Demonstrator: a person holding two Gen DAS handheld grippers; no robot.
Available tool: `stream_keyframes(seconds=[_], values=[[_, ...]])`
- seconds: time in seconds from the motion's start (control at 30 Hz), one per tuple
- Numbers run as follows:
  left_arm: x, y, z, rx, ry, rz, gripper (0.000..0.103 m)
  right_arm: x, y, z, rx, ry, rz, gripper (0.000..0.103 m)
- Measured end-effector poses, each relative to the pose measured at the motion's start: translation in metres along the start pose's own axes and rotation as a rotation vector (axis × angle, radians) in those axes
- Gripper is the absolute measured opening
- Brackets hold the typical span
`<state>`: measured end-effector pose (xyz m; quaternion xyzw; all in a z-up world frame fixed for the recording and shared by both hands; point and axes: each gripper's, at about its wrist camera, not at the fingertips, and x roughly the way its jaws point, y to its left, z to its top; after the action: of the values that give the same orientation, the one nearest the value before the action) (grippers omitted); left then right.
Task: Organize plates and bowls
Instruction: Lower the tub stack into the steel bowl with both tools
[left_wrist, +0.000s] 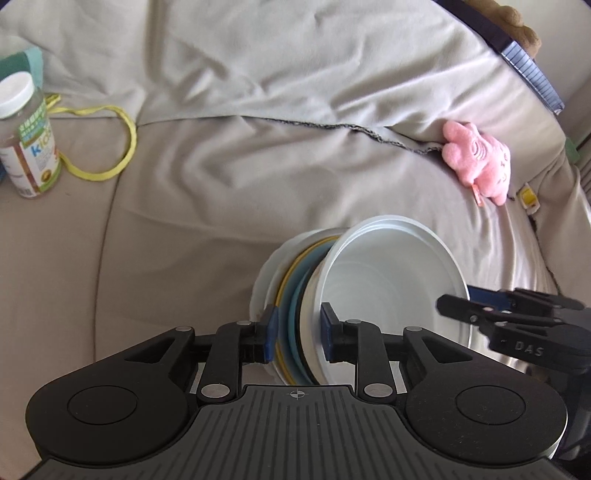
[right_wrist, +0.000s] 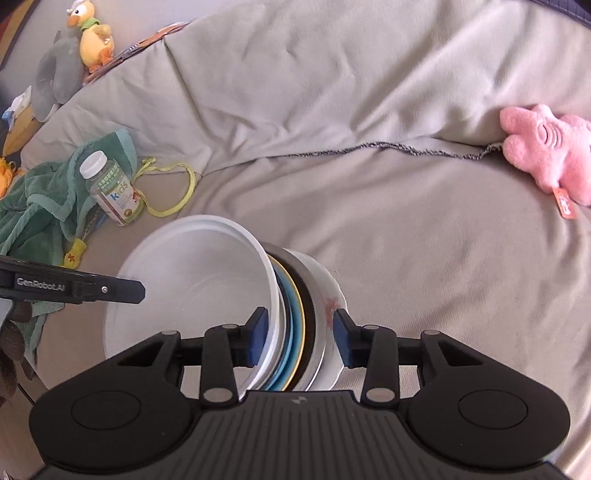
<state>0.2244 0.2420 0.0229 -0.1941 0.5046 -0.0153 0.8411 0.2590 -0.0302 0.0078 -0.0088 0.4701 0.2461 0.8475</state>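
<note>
A stack of plates and bowls (left_wrist: 295, 306) is held on edge above a grey sofa: a white bowl (left_wrist: 391, 284) facing right, then blue, yellow-rimmed and white plates behind it. My left gripper (left_wrist: 297, 332) is shut on the stack's rim, one pad on each side. In the right wrist view the same stack (right_wrist: 295, 325) shows with the white bowl (right_wrist: 192, 280) at the left, and my right gripper (right_wrist: 299, 336) is shut on its rim too. Each gripper shows in the other's view, the right one (left_wrist: 517, 317) and the left one (right_wrist: 74, 286).
A pink plush toy (left_wrist: 476, 158) lies at the sofa's back crease on the right. A vitamin bottle (right_wrist: 110, 188), a yellow strap (right_wrist: 173, 192) and green cloth (right_wrist: 40, 199) lie at the left. More plush toys (right_wrist: 92, 37) sit at the far left.
</note>
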Motion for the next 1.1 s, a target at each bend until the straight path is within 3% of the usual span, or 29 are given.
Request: stream_keyframes(seconds=[0.1, 0.23, 0.5, 0.7, 0.93, 1.1], values=[[0.008, 0.005, -0.009, -0.008, 0.033, -0.029, 0.029, 0.009, -0.010, -0.013, 0.052, 0.023, 0.030, 0.055], [0.023, 0.011, -0.018, -0.044, 0.083, -0.028, 0.036, 0.018, -0.014, -0.024, 0.112, 0.069, 0.092, 0.062], [0.043, 0.015, -0.012, -0.101, 0.131, -0.033, 0.040, 0.045, -0.017, -0.030, 0.201, 0.169, 0.166, 0.061], [0.051, 0.021, -0.004, -0.140, 0.147, -0.063, 0.042, 0.051, -0.021, -0.021, 0.220, 0.145, 0.141, 0.056], [0.059, 0.007, 0.003, -0.078, 0.125, -0.048, 0.046, 0.054, -0.025, -0.013, 0.194, 0.111, 0.114, 0.055], [0.049, 0.012, 0.000, -0.100, 0.102, -0.071, 0.048, 0.039, -0.025, -0.015, 0.146, 0.056, 0.124, 0.056]])
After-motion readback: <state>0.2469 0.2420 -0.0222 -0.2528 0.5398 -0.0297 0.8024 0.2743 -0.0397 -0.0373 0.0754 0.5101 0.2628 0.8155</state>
